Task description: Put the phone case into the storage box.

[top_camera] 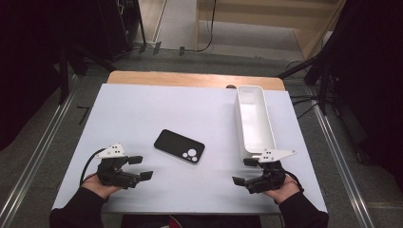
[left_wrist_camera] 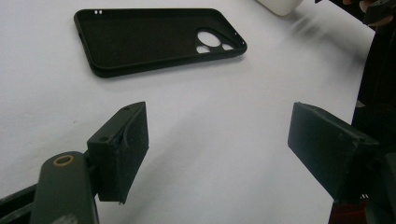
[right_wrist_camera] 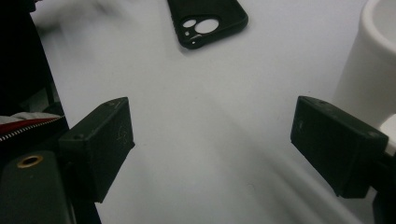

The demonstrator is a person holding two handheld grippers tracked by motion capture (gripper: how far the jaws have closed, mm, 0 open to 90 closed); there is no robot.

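- White and matte, the table top (top_camera: pixel 142 114) is the biggest thing we see; it carries everything else, with a strip of bare wood showing along its far edge.
- Next in size is the white bin (top_camera: pixel 254 118), a long narrow tub that stands lengthwise near the table's right edge. Its near end lies just beyond our right gripper, and in the right gripper view its rounded corner (right_wrist_camera: pixel 369 70) rises beside the right-hand jaw.
- We hold the left gripper (top_camera: pixel 140 167) low over the near left part of the table. Its jaws stand wide apart and have hold of nothing; in the left gripper view (left_wrist_camera: pixel 217 149) only bare table lies between them.
- We hold the right gripper (top_camera: pixel 244 171) over the near right part, pointing inward toward the left one. Its jaws too are spread wide with nothing gripped, and the right gripper view (right_wrist_camera: pixel 212 140) shows bare table in the gap.
- The black phone case (top_camera: pixel 179 146) lies flat near the middle of the table, hollow side up, its camera cut-outs toward the near right end. It sits between the two grippers and a little farther out, apart from both and touching neither. It is nearer the left gripper's fingers (left_wrist_camera: pixel 122 149), ahead of them and clear of the gap (left_wrist_camera: pixel 159 39); from the right gripper's fingers (right_wrist_camera: pixel 100 144) it lies well ahead (right_wrist_camera: pixel 208 18).
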